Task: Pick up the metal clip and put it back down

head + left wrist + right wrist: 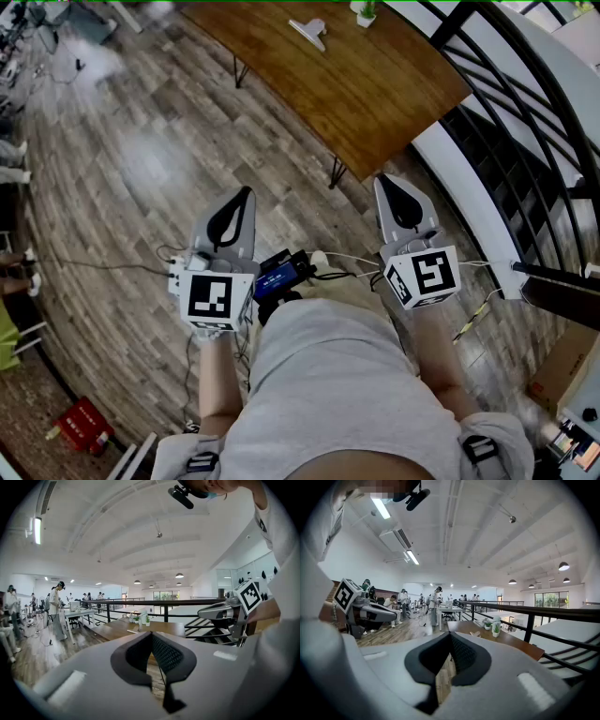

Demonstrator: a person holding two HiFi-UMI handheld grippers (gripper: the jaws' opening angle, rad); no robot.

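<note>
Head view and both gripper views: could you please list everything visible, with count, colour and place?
table: one, brown wood, ahead of the person, beside the railing
metal clip: one, silvery, on the table's far part
potted plants: two, green in white pots, on the table near the clip
railing: one, black, right of the table
floor: one, grey-brown planks
red box: one, on the floor, lower left
people: several, at distant white desks
left gripper: one, grey, jaws shut, empty
right gripper: one, grey, jaws shut, empty
</note>
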